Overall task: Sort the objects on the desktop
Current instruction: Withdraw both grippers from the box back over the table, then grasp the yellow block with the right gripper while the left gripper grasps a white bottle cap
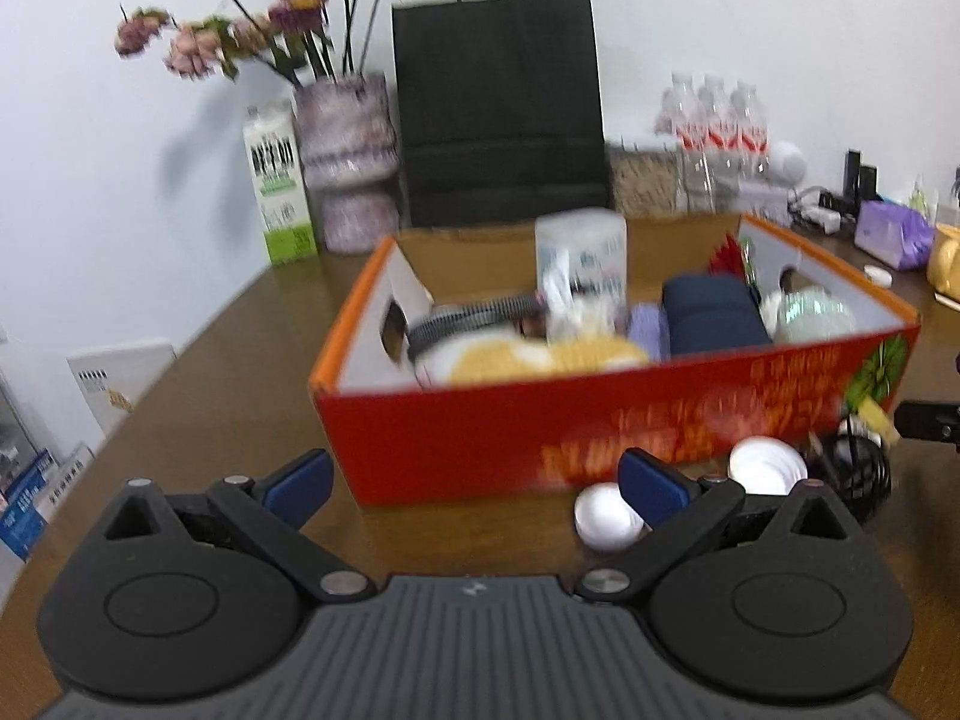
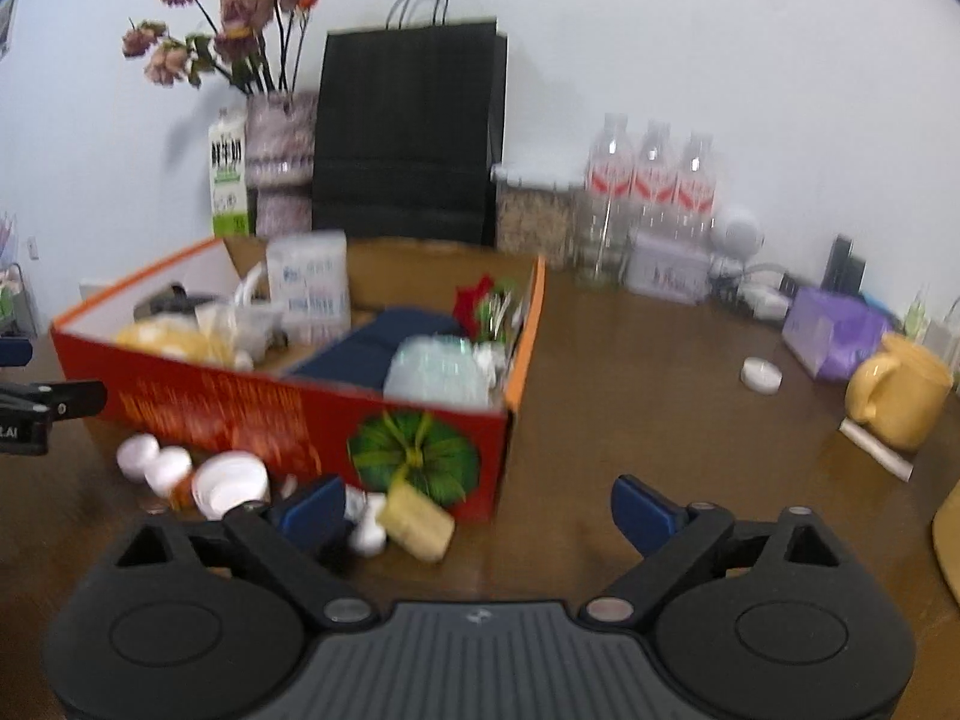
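Box (image 1: 480, 450) ahead of both grippers, long side facing them.
Left gripper (image 1: 477, 483) and right gripper (image 2: 480, 507) gape wide, both empty.

Cardboard box (image 1: 600, 420) mid-table (image 1: 198, 396), paper bag (image 1: 498, 108) behind it, loose caps (image 1: 606, 516) just before it.

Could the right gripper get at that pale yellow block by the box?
Probably yes: the right gripper is open and empty, and the pale yellow block lies uncovered on the table, though small white things crowd it.
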